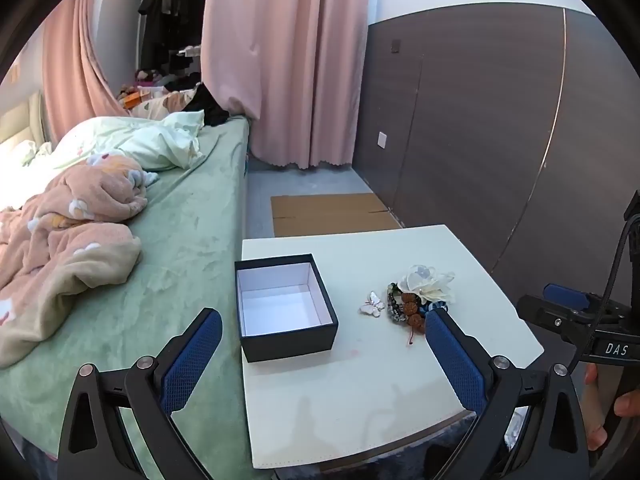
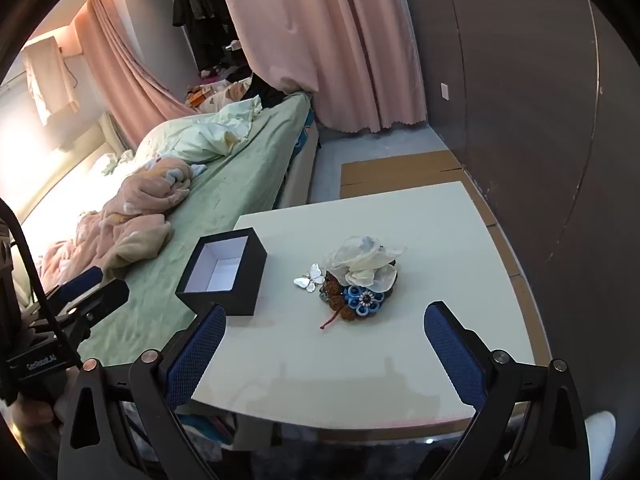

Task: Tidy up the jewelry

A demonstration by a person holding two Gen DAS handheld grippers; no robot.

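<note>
An open black box (image 1: 285, 306) with a white, empty inside stands on the white table (image 1: 360, 400), at its left edge. It also shows in the right wrist view (image 2: 224, 272). To its right lies a pile of jewelry: a silver butterfly brooch (image 1: 372, 304) (image 2: 310, 277), a white fabric flower (image 1: 426, 282) (image 2: 366, 266), brown and dark bead bracelets (image 1: 408, 310), and a blue flower piece (image 2: 366, 298). My left gripper (image 1: 324, 320) is open above the table's near side, holding nothing. My right gripper (image 2: 325, 320) is open and holds nothing, just short of the pile.
A bed (image 1: 180, 232) with a green sheet and rumpled blankets borders the table's left side. Flattened cardboard (image 1: 332, 214) lies on the floor beyond the table. A dark wardrobe wall (image 1: 500, 120) stands to the right. Pink curtains (image 1: 288, 60) hang behind.
</note>
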